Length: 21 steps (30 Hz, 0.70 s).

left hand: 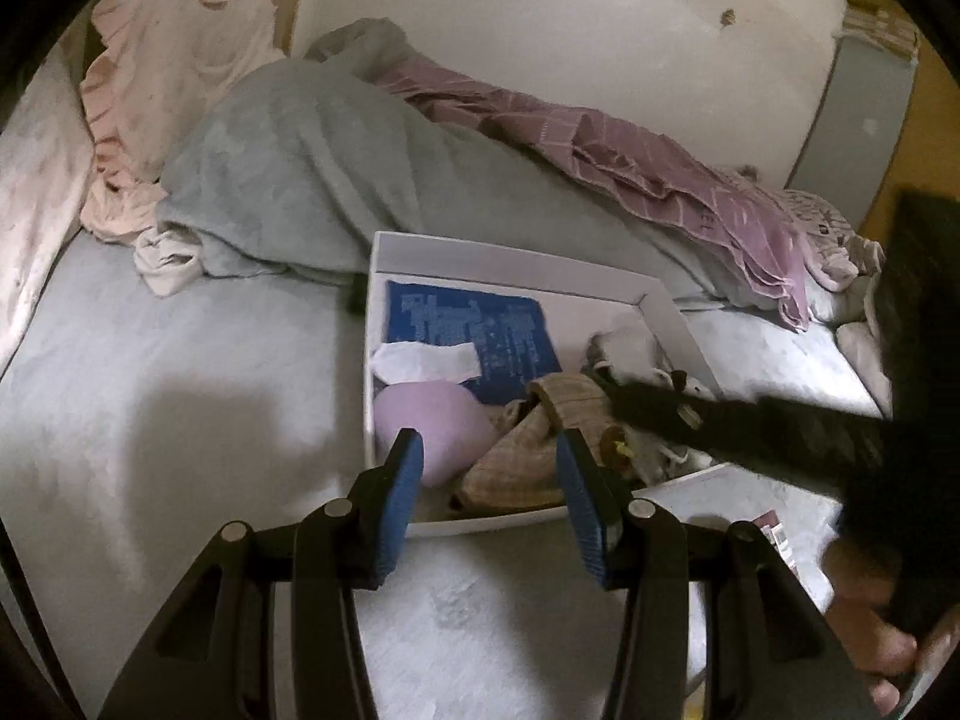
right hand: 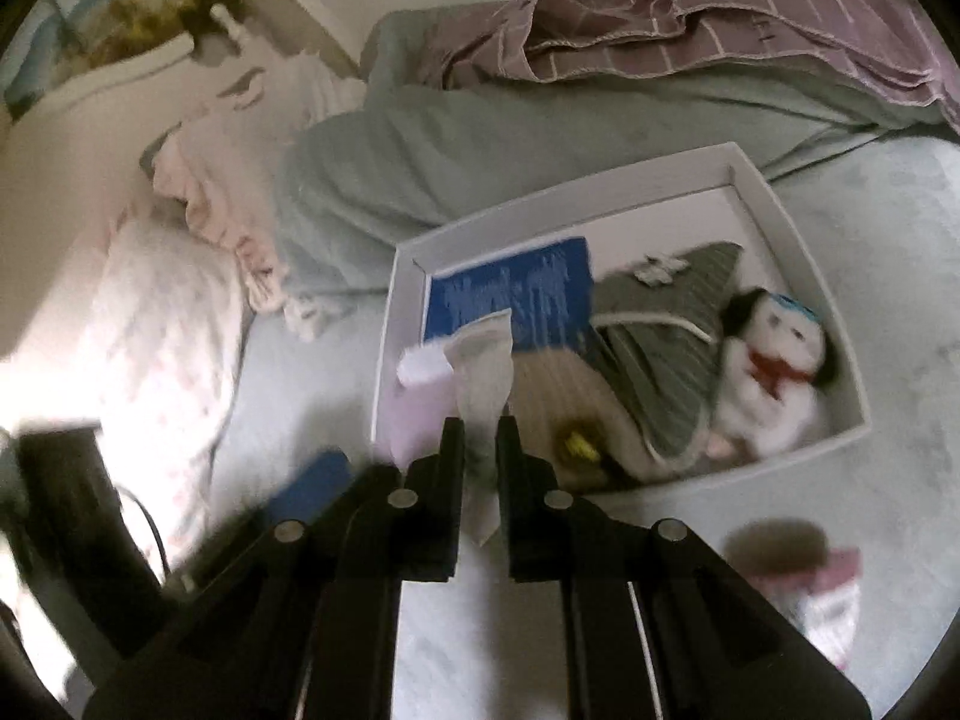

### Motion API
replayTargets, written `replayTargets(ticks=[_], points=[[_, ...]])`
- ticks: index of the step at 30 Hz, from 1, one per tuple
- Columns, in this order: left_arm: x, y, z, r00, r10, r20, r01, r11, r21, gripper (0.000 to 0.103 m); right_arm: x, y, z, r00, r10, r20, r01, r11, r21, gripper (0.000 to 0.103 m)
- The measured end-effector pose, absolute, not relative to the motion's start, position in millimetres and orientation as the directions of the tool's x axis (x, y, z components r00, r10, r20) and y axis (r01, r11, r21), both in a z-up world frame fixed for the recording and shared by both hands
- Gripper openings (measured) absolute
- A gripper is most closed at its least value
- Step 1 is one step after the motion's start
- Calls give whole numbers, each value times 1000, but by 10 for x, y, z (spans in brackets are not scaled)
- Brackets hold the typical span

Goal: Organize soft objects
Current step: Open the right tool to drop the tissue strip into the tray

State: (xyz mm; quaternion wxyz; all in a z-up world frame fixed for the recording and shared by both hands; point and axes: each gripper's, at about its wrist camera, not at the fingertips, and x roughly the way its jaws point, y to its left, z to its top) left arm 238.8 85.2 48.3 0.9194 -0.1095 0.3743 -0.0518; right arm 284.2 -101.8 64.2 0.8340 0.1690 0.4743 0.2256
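A white box (right hand: pixel 774 204) lies on the bed. Inside are a blue pack (right hand: pixel 510 294), a grey striped cloth (right hand: pixel 660 348), a white plush toy (right hand: pixel 774 360) with a red scarf, a beige knit piece (right hand: pixel 558 384) and a lilac soft thing (right hand: pixel 420 414). My right gripper (right hand: pixel 480 426) is shut on a pale grey-white strip of cloth (right hand: pixel 489 348), over the box's near edge. In the left wrist view my left gripper (left hand: pixel 489 441) stands open over the box's (left hand: pixel 510 264) near side, above the lilac thing (left hand: pixel 432 420) and beige knit (left hand: pixel 522 462). The right gripper (left hand: pixel 603 378) reaches in from the right.
A grey-green blanket (left hand: pixel 312 168) and a purple striped cloth (left hand: pixel 630 150) are heaped behind the box against the wall. A pink ruffled pillow (left hand: pixel 162 90) lies at the left. A pink-and-white packet (right hand: pixel 822 594) sits on the sheet near the box's right corner.
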Motion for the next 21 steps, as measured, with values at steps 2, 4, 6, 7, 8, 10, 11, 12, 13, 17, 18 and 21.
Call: replayTargets(ticks=[2,4,6,7,8,10,11,12,13,17,18,21], points=[[2396,839,472,722,-181,-668,14,969,-247,46,2957,-995,616,474,548,-689,-195,829,525,12],[2404,840,467,724,-146,-674,-12,974,-225,46,3074,-988,580,501,581,-642,-174,794,582,15],[2399,839,465,728,-115,-676,-25,981,-194,46,3200,-996,505,503,617,-605,-149,752,642,33],[2397,846,464,727,-107,-678,-29,982,-186,46,3226,-1000,477,498,621,-606,-129,744,656,56],[2398,858,462,724,-105,-682,-33,982,-187,46,3222,-1027,455,496,632,-595,-114,727,677,65],[2391,877,474,719,-118,-685,-29,980,-199,46,3128,-1097,486,523,661,-538,-138,688,712,68],[2385,880,484,720,-121,-684,-27,979,-201,46,3072,-1118,523,536,662,-524,-158,688,708,72],[2376,881,503,723,-119,-681,-26,980,-199,46,3025,-1134,566,548,650,-526,-170,702,691,73],[2366,877,516,725,-116,-679,-27,980,-196,46,2989,-1148,605,559,635,-533,-173,719,674,73],[2355,847,532,724,-107,-682,-21,984,-176,46,2887,-1188,719,578,596,-558,-184,761,622,74],[2358,840,526,721,-102,-686,-23,985,-171,46,2878,-1198,728,578,596,-557,-190,762,619,74],[2383,834,495,707,-82,-703,-39,987,-154,46,2826,-1217,736,576,597,-559,-200,765,611,74]])
